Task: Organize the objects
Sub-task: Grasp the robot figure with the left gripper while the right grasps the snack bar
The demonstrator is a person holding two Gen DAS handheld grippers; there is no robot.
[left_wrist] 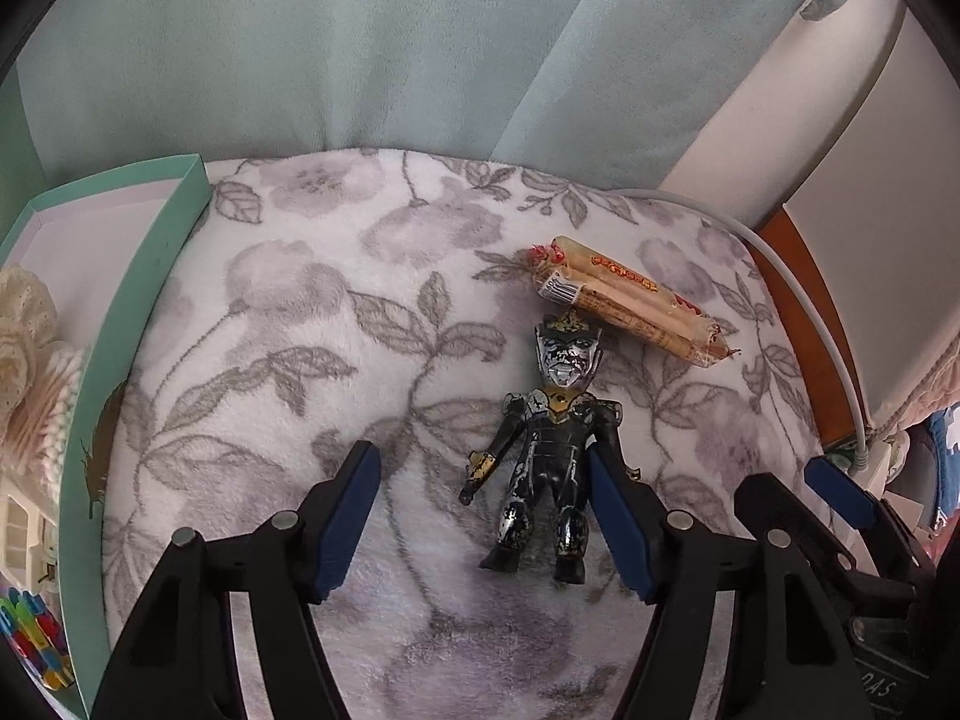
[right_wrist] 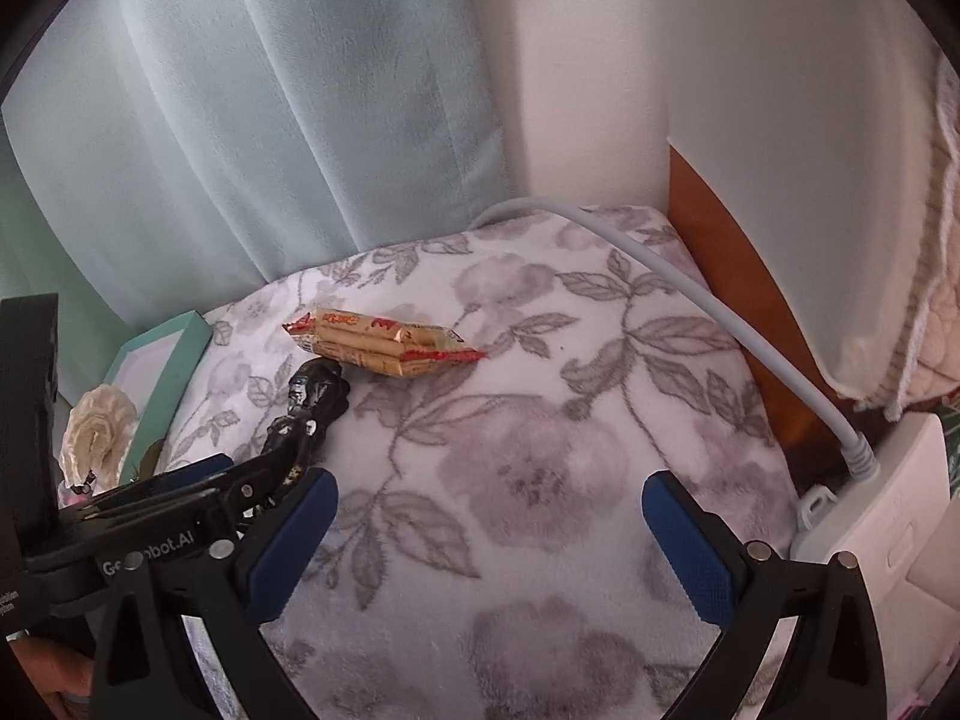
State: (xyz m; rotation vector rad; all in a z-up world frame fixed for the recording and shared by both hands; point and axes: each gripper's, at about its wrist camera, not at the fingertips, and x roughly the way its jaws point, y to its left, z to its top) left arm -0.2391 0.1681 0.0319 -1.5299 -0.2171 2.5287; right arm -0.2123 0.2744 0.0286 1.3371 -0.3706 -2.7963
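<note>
A black and silver toy figure (left_wrist: 549,462) lies face up on the floral blanket (left_wrist: 300,312), head pointing away. My left gripper (left_wrist: 483,516) is open and low over the blanket, and the figure's body and legs lie between its blue pads, close against the right pad (left_wrist: 618,522). Just past the figure's head lies a wrapped snack pack (left_wrist: 630,300) of tan sticks. In the right wrist view my right gripper (right_wrist: 492,540) is open over bare blanket (right_wrist: 540,420), with the figure (right_wrist: 312,402) and snack pack (right_wrist: 378,345) ahead to its left, beside the left gripper (right_wrist: 180,510).
A teal box (left_wrist: 150,300) borders the blanket's left edge, holding a cream crochet flower (left_wrist: 24,324), cotton swabs (left_wrist: 48,414) and coloured clips (left_wrist: 30,630). A grey cable (right_wrist: 720,312) runs along the right side to a white power strip (right_wrist: 888,510). Pale curtains (left_wrist: 360,48) hang behind.
</note>
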